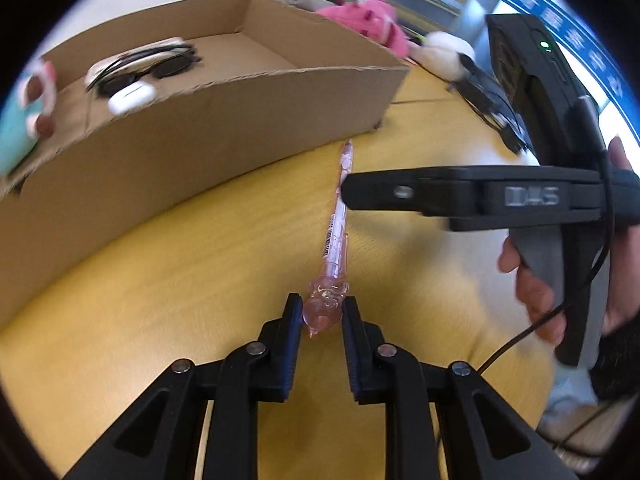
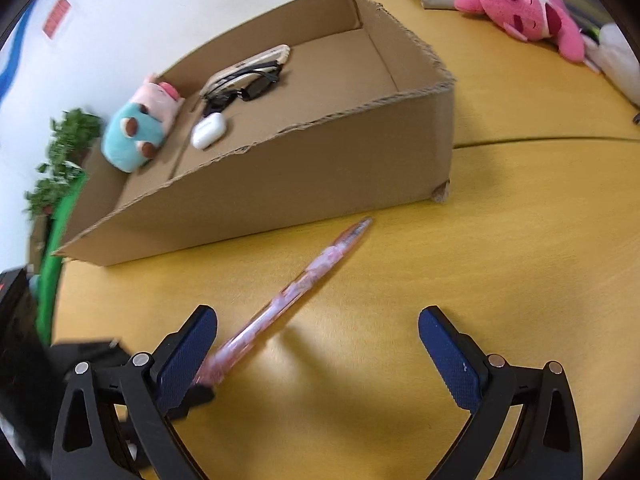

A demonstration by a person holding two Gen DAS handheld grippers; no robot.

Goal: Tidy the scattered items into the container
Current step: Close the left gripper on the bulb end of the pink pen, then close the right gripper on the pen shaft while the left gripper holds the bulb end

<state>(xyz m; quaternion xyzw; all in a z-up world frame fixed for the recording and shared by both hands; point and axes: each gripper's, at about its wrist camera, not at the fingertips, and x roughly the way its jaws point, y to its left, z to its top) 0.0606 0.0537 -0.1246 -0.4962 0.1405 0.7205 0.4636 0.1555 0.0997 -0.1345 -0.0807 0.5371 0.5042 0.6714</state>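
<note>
Right, the translucent pink pen lies on the yellow wooden worktop, its tip toward the open brown cardboard box and its ornamented cap end squeezed between the left gripper fingers, narrowed tight on it. Over it from the right, the right gripper is spread wide, holding nothing, one dark pad beside the barrel. Inside the box: black sunglasses, a white earbud case, a teal-and-pink plush toy. Beyond, a pink stuffed animal sprawls.
</note>
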